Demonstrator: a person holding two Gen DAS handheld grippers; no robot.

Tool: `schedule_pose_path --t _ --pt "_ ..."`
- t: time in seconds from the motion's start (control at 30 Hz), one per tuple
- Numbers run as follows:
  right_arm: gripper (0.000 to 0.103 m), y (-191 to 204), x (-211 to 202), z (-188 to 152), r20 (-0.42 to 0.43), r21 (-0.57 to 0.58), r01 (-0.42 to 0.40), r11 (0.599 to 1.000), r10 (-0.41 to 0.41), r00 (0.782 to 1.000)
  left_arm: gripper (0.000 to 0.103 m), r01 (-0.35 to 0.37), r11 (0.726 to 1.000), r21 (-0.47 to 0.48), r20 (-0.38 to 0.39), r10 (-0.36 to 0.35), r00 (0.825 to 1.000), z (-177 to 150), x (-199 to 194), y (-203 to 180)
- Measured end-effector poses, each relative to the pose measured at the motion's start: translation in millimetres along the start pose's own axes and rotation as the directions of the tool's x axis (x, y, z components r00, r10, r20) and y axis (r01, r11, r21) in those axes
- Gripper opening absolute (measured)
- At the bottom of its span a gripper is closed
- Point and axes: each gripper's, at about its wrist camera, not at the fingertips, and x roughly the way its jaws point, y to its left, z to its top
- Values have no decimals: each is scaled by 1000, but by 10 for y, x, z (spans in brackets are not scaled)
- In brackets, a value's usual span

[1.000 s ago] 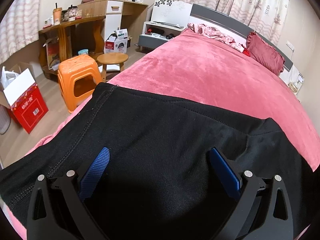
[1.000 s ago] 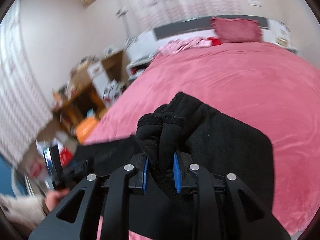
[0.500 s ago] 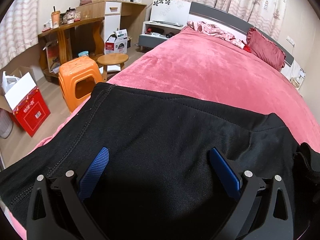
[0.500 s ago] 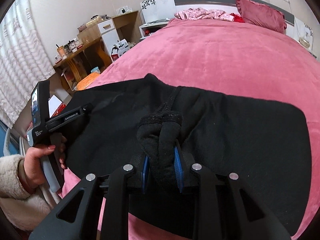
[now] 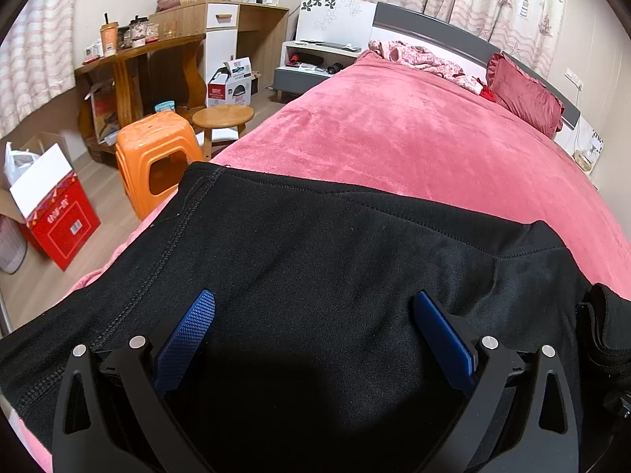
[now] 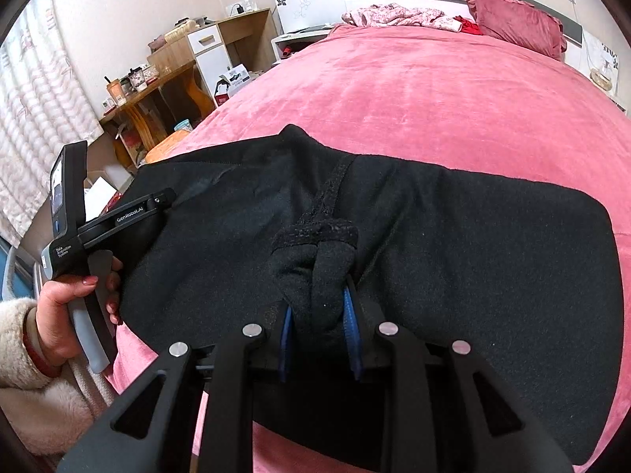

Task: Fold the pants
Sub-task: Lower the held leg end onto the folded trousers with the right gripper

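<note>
Black pants lie spread flat on a pink bed, near its front edge, w/ the far side of the cloth running straight across the blanket. The right hand-held gripper is clamped on a bunched wad of black fabric, prob. a cuff or hem end, which sticks up between its blue pads and rests over the middle of the spread cloth. The left hand-held gripper hovers over the left part of the pants w/ its blue pads set wide apart, nothing between them; whether the tips touch the cloth can't be told. In the right wrist view a hand in a fluffy cream sleeve holds that left tool by its handle. The fabric looks soft, thick and fleecy: light, limp, not slippery, likely to drape and sag rather than hold a crease, and it may cling a bit to the plush blanket. Best places to grip, by my judgement: stitched edges, the hem or waistband, or a corner, where layers are thicker and a pinch takes all of them at once. An orange stool and a red box stand on the floor left of the bed.
</note>
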Motion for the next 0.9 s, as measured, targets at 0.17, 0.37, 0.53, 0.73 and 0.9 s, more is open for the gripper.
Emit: schedule_pose_path --t 0.17,0.37,0.53,0.73,0.9 --pt "23 10 7 21 0 -3 5 1000 -5 1000 99 0 1000 0 0 0 1000 0 0 -2" --pt "23 133 -62 59 24 -56 -26 998 27 999 99 -1 1000 1 0 1 1000 0 0 -4" --pt "27 135 206 -99 -71 -121 -16 993 7 997 99 -3 1000 2 -1 3 1000 4 8 -2" --pt "65 302 173 -169 -80 -217 -39 975 22 997 99 12 1000 5 0 -12 1000 9 -24 -1" --pt "65 58 -192 -123 18 -97 -87 991 89 996 99 281 959 -46 32 -280 960 44 -353 -117"
